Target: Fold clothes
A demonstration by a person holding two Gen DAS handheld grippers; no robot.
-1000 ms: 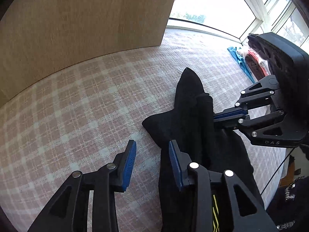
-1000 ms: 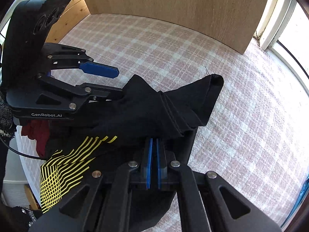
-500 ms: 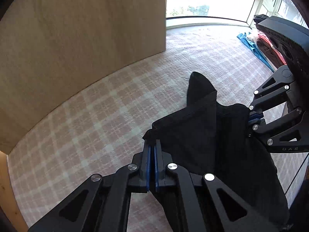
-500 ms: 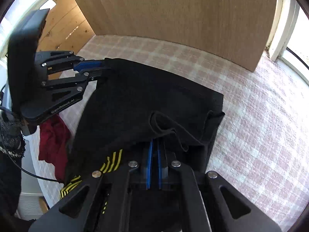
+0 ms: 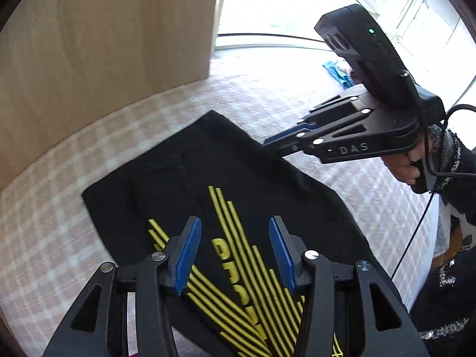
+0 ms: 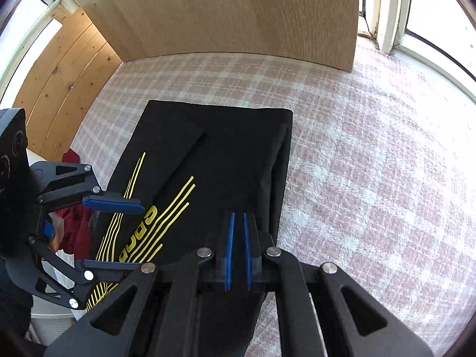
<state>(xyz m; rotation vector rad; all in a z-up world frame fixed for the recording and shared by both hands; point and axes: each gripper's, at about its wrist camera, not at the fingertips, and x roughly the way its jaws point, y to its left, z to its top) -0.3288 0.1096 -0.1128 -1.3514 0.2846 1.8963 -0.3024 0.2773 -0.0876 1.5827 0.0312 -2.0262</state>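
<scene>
A black garment (image 5: 208, 172) with yellow stripes and lettering lies spread flat on the pink checked bed cover (image 5: 53, 208); it also shows in the right wrist view (image 6: 226, 154). My left gripper (image 5: 235, 247) is open and empty just above the garment's printed part; it also shows in the right wrist view (image 6: 125, 235). My right gripper (image 6: 237, 247) has its blue pads a narrow gap apart over the garment's right edge, with nothing between them. In the left wrist view it (image 5: 279, 138) hovers at the garment's far right edge.
A wooden panel (image 6: 226, 15) stands behind the bed cover, with plank wall (image 6: 59, 89) to the left. Red clothing (image 6: 76, 226) lies off the cover's left edge. Blue and red clothes (image 5: 339, 70) lie far back by the windows.
Both grippers held the black garment lifted half a second ago. Now the garment lies flat on the cover, the left gripper has opened wide and the right has let go.
</scene>
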